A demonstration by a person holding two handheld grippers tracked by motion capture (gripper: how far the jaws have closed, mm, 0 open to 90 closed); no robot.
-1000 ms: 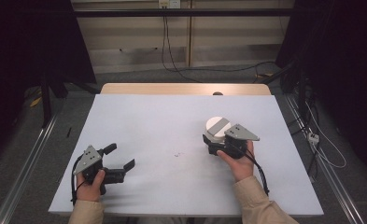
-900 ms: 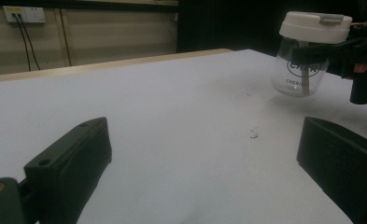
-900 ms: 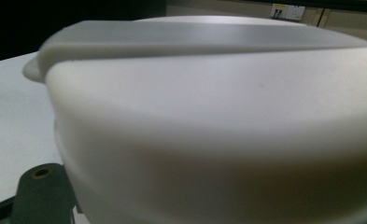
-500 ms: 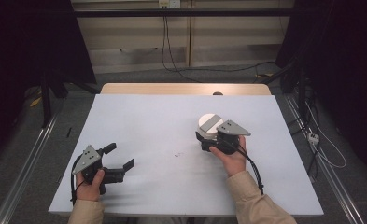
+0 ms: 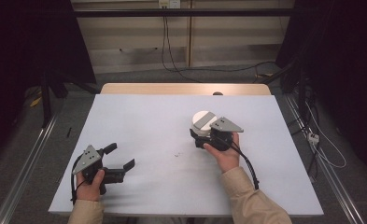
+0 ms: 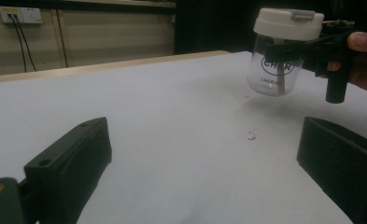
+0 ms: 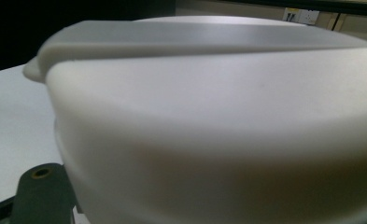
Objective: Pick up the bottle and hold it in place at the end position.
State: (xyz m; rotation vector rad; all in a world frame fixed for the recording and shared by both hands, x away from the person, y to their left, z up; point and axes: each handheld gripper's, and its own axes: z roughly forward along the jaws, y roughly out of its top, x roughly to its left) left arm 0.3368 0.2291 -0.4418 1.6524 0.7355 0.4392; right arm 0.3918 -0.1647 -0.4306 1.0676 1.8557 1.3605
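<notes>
The clear glass jar (image 6: 275, 70) carries dark printed lettering and a white plastic lid (image 6: 288, 22) with a grey tab. The black two-jaw grippers (image 5: 117, 162) (image 5: 198, 136) bear grey three-cornered plates. The table's pale blue-white sheet (image 5: 158, 126) covers a light wooden top.

Overhead forward-down view; two low jaw-level views (shared jar (image 6: 284, 56)) nearby

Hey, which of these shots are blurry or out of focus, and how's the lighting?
Right gripper view: the jar's white lid looms close, soft and out of focus. Left gripper view: the clear jar is fairly sharp, with a faint shadow beneath it. High view: the table is evenly lit, the surroundings dark.
</notes>
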